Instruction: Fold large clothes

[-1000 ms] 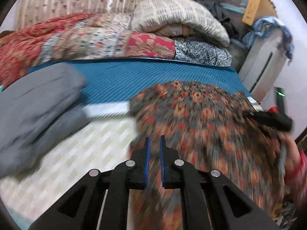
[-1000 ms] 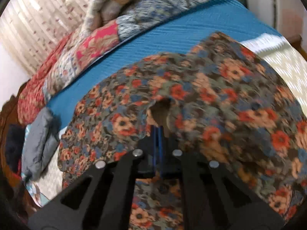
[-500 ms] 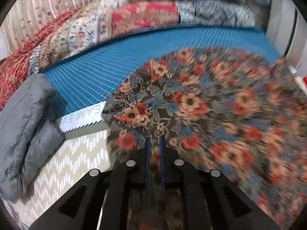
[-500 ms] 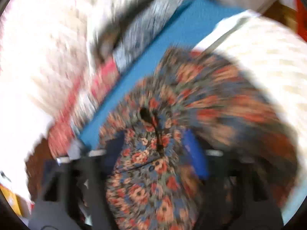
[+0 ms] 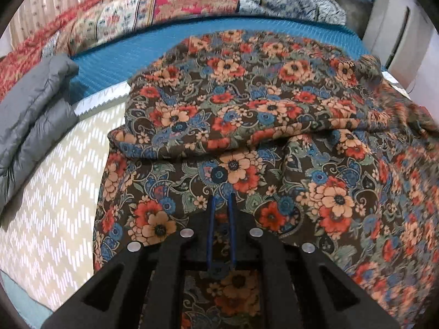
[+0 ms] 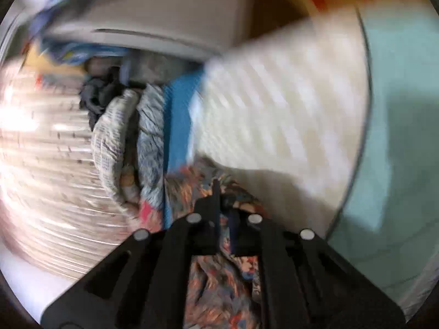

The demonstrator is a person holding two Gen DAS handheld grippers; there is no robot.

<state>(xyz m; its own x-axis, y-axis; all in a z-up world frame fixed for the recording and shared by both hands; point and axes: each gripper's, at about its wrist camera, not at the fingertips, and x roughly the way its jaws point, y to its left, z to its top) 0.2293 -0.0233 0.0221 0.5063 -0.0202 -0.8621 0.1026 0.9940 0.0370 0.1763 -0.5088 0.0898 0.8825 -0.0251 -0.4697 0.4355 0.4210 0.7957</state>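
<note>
A large floral garment [image 5: 247, 115], dark with orange, red and blue flowers, lies spread over the bed, with one layer folded over another across the middle. My left gripper [image 5: 221, 200] is shut on the garment's near edge, cloth pinched between its blue pads. In the blurred right wrist view my right gripper [image 6: 223, 192] is shut on a bunch of the same floral garment [image 6: 219, 279], which hangs down under the fingers. That view is rolled sideways.
A grey padded jacket [image 5: 30, 109] lies folded at the left on the cream zigzag bedspread [image 5: 55, 192]. A teal mat [image 5: 131, 52] and stacked patterned quilts [image 5: 170, 5] lie behind. A white appliance [image 5: 395, 27] stands at the right.
The garment's far part has been laid down towards me, which made a fold across the middle. The right gripper swung fast and rolled sideways, still gripping cloth. The left gripper kept its hold.
</note>
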